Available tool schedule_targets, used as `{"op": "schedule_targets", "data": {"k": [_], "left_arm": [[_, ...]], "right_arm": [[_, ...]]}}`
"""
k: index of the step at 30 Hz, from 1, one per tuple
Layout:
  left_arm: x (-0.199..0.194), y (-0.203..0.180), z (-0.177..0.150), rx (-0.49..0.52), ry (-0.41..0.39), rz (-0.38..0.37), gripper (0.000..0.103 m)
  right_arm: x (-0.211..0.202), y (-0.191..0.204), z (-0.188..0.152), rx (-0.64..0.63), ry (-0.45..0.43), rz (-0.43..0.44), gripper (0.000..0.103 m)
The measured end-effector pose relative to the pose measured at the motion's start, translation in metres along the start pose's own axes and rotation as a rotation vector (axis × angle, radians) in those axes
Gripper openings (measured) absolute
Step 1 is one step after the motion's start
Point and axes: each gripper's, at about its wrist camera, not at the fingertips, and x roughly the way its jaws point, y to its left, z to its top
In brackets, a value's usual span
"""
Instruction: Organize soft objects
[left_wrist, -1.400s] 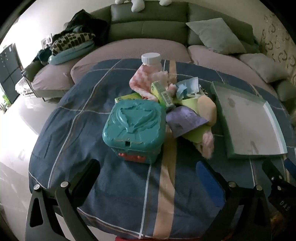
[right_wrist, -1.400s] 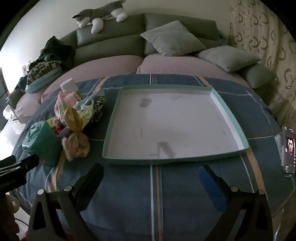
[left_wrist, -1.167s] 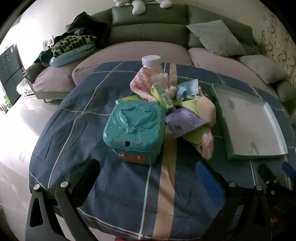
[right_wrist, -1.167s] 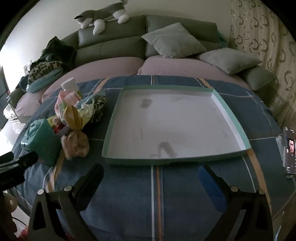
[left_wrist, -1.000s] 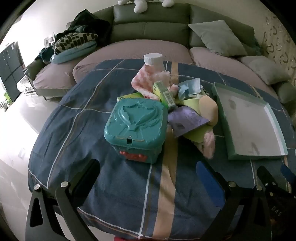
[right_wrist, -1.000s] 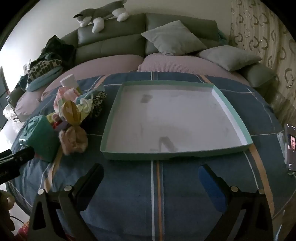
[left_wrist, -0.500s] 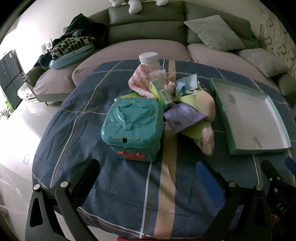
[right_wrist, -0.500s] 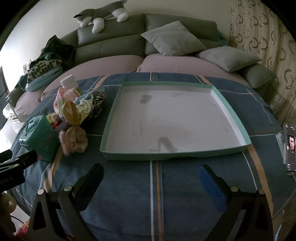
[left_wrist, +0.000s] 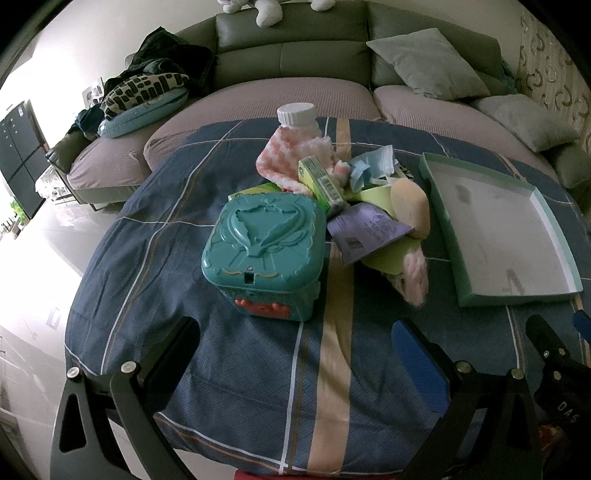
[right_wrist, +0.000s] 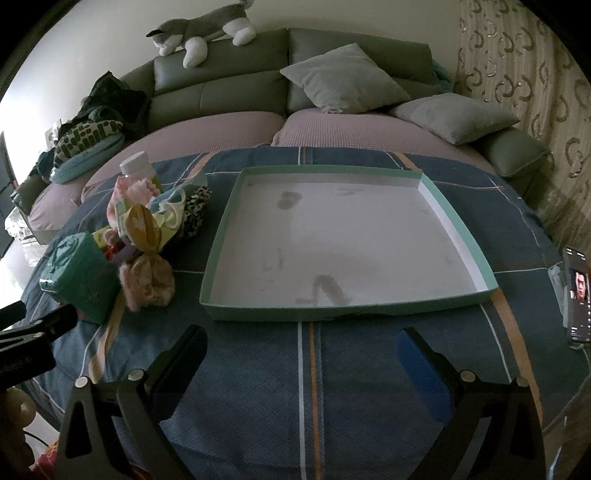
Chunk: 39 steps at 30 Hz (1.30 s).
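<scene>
A heap of mixed items lies on the blue checked tablecloth (left_wrist: 258, 369): a pink knitted cloth (left_wrist: 291, 153), a pink fluffy piece (left_wrist: 415, 275) (right_wrist: 147, 282), a yellow sponge (left_wrist: 410, 206), a leopard-print cloth (right_wrist: 194, 208), paper slips and small boxes. A teal plastic case (left_wrist: 264, 242) (right_wrist: 79, 280) stands in front of the heap. A shallow green-rimmed tray (right_wrist: 458, 221) (left_wrist: 554, 236) lies empty to the right. My left gripper (left_wrist: 295, 347) is open, short of the teal case. My right gripper (right_wrist: 301, 350) is open, just before the tray's near rim.
A white-capped bottle (left_wrist: 297, 120) stands behind the heap. A phone (right_wrist: 576, 295) rests at the table's right edge. A grey-green sofa (right_wrist: 229, 85) with cushions (right_wrist: 345, 81) curves behind the table, with a plush dog (right_wrist: 203, 31) on its back and clothes (left_wrist: 147, 92) at its left end.
Both views sway a little; the grippers hover in about the same place, both open. Nothing on the table has moved.
</scene>
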Motion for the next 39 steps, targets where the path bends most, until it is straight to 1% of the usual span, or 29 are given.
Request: {"op": "schedule_targets", "data": {"k": [39], "left_arm": [[0.0029,0.0,-0.0011,0.0,0.014,0.016,0.103]], "right_arm": [[-0.0024,-0.0021,-0.0007,0.003,0.001,-0.002,0.103]]}}
